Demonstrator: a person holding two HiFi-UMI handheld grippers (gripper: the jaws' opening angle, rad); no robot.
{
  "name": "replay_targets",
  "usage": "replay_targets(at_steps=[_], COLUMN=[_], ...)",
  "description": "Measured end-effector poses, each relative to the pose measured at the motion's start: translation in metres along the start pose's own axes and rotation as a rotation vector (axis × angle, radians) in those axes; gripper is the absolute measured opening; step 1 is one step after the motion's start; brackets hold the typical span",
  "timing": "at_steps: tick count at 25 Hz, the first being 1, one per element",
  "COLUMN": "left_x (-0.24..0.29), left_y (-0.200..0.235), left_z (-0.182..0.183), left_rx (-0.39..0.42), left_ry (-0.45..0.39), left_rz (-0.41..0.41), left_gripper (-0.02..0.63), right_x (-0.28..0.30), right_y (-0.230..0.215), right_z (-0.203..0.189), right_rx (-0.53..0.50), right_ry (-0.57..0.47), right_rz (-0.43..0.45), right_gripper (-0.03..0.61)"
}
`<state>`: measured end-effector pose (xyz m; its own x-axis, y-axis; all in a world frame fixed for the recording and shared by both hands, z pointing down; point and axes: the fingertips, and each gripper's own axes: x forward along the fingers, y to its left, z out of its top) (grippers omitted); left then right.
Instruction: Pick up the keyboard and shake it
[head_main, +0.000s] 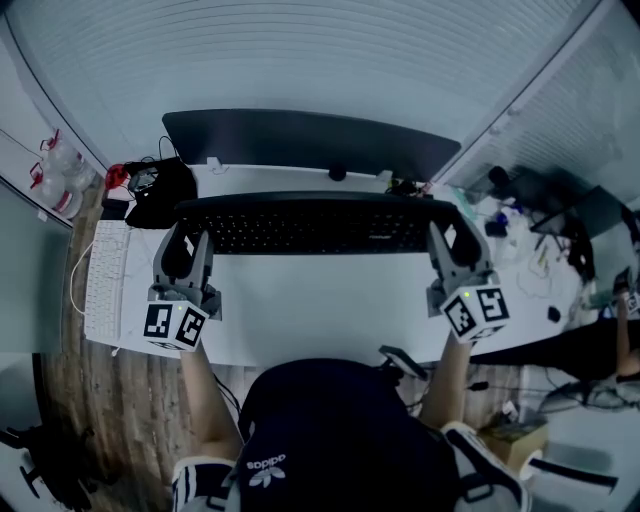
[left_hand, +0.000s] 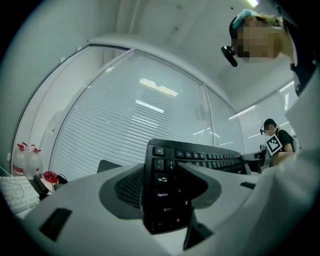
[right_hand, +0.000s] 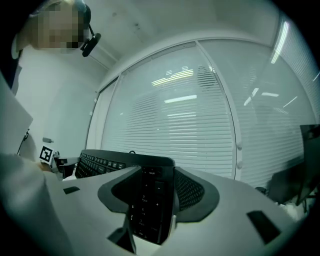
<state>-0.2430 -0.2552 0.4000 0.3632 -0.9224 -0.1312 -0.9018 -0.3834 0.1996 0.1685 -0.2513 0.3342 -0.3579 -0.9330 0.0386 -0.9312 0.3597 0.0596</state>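
A long black keyboard (head_main: 310, 222) is held up off the white desk (head_main: 320, 300), level, in front of the dark monitor (head_main: 310, 140). My left gripper (head_main: 187, 243) is shut on its left end, where the Esc and Tab keys (left_hand: 162, 192) sit between the jaws. My right gripper (head_main: 447, 243) is shut on its right end, clamping the number pad (right_hand: 150, 205). Both gripper views point upward toward the window blinds, with the keyboard running off sideways toward the other gripper.
A white keyboard (head_main: 105, 280) lies on the desk's left part, with a black bag (head_main: 160, 192) and red item (head_main: 117, 178) behind it. Bottles (head_main: 55, 170) stand far left. Cluttered desk (head_main: 530, 230) to the right. A person (left_hand: 274, 140) sits in the distance.
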Motion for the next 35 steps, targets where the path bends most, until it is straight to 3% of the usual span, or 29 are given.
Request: replay_targets(at_steps=[9,14,20,35], left_x=[-0.025,-0.025,-0.039,-0.028], left_y=[-0.004,0.008,0.033,0.04], left_z=[0.022,0.015,-0.016,-0.014], left_rx=[0.009,-0.028,-0.107,-0.09], left_ry=[-0.081,-0.08,-0.055,-0.045], left_rz=[-0.01,-0.034,0.0,0.012], left_gripper=[0.202,0.202,0.202,0.202], right_x=[-0.027,-0.027,-0.012,0.001], right_y=[0.023,0.035,0.063,0.059], right_z=[0.03,0.033,0.03,0.031], right_rx=[-0.041,-0.078,-0.141,-0.122], right_ry=[-0.068,-0.066,-0.041,-0.074], right_rz=[-0.005,-0.02,0.001,0.037], right_gripper=[0.189,0.189,0.189,0.189])
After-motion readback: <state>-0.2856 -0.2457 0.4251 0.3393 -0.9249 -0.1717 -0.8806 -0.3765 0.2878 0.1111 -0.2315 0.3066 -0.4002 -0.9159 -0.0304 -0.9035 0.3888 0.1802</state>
